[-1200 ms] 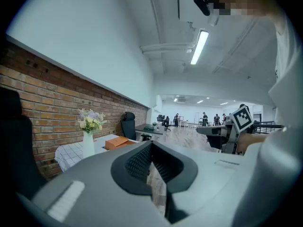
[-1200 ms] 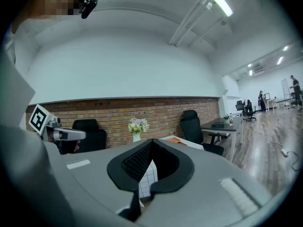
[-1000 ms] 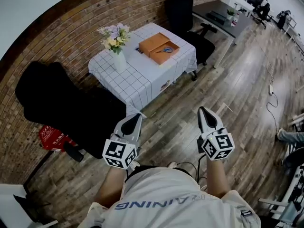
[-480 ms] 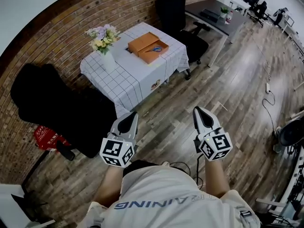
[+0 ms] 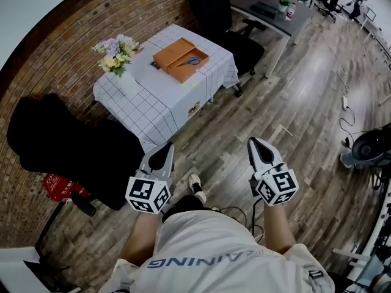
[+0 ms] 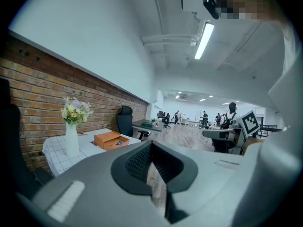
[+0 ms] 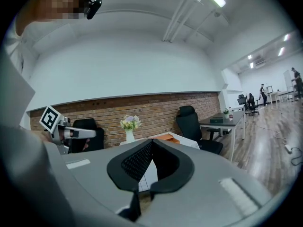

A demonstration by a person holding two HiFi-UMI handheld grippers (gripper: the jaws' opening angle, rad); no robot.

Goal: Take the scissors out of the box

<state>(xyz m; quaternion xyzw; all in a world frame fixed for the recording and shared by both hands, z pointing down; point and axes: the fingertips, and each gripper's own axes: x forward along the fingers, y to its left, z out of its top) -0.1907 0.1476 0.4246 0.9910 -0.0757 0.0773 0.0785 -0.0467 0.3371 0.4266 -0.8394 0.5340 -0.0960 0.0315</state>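
Observation:
An open orange box (image 5: 179, 58) lies on the table with the white checked cloth (image 5: 160, 100), far ahead of me by the brick wall. Blue-handled scissors (image 5: 193, 60) rest in its right half. My left gripper (image 5: 167, 147) and right gripper (image 5: 254, 141) are held side by side over the wooden floor, well short of the table, both shut and empty. In the left gripper view the box (image 6: 110, 139) with the scissors (image 6: 119, 143) shows small beyond the closed jaws. The right gripper view catches only the box's edge (image 7: 165, 137) above its closed jaws.
A white vase of flowers (image 5: 120, 66) stands at the table's left end. A black armchair (image 5: 64, 145) sits left of the table, with an office chair (image 5: 215, 14) and a dark desk (image 5: 275, 14) behind it. Cables (image 5: 345, 99) and a fan (image 5: 366, 151) lie to the right.
I have walked nearer the table, which has slid left in the head view. Both grippers keep their pose and stay shut. A shoe now shows between them.

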